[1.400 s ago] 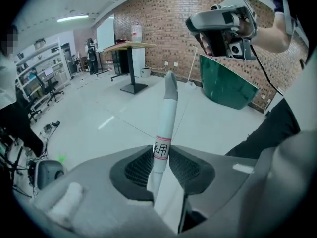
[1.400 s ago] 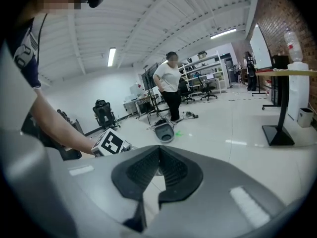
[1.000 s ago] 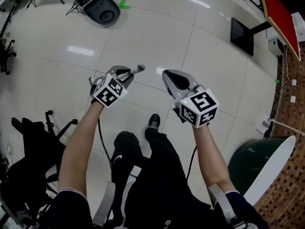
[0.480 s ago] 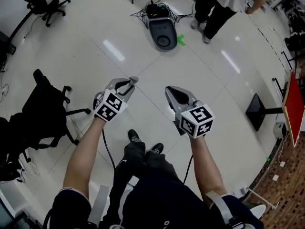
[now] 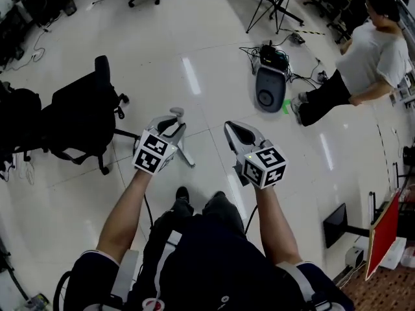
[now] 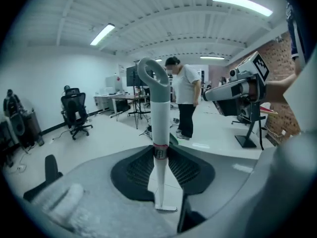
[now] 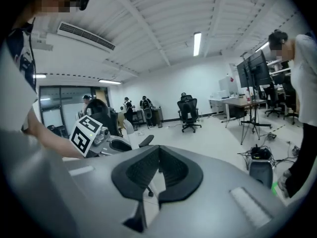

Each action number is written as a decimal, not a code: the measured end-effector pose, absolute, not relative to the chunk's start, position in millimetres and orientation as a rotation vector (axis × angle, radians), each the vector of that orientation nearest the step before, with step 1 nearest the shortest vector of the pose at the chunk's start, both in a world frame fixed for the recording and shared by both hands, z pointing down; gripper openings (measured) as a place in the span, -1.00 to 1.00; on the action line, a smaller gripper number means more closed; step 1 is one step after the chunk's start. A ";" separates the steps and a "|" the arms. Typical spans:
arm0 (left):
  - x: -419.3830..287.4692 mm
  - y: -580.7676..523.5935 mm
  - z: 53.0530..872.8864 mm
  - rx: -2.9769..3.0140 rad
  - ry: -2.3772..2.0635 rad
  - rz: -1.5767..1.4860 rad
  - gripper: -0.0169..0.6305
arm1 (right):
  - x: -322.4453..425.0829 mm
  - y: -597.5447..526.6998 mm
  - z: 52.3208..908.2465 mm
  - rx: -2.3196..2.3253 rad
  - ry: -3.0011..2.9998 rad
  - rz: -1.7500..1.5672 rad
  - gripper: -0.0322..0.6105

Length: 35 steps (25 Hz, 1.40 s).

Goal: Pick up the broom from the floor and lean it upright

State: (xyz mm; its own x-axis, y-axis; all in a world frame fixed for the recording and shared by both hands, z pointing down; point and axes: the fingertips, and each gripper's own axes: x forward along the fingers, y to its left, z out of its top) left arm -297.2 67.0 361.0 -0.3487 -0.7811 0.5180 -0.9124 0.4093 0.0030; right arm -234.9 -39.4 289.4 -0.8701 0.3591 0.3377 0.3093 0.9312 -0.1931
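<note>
The left gripper is clamped on the broom, gripping its pale handle at a red band. A small dark mark under the band is too blurred to read. The right gripper, level beside it above the floor, has its jaws together and holds nothing.

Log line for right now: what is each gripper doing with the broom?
left gripper: shut on broom handle | right gripper: shut, empty | broom head: out of view | leaning: not yet done
</note>
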 end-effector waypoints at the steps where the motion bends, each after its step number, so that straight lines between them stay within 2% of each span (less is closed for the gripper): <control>1: -302.0 74.2 359.1 1.392 -2.254 0.366 -0.65 | -246.7 -32.9 289.1 -0.535 -2.704 0.178 -0.89; 10: -343.5 146.0 357.0 0.792 -2.459 0.161 -0.66 | -343.3 28.2 297.5 -1.070 -2.536 0.171 -0.89; 19: -374.0 210.4 359.1 0.226 -2.506 0.039 -0.66 | -396.0 79.1 286.0 -1.473 -2.331 0.103 -0.89; 35: -473.5 327.0 398.5 -0.121 -2.511 -0.169 -0.66 | -498.0 192.8 288.0 -1.658 -2.179 -0.094 -0.89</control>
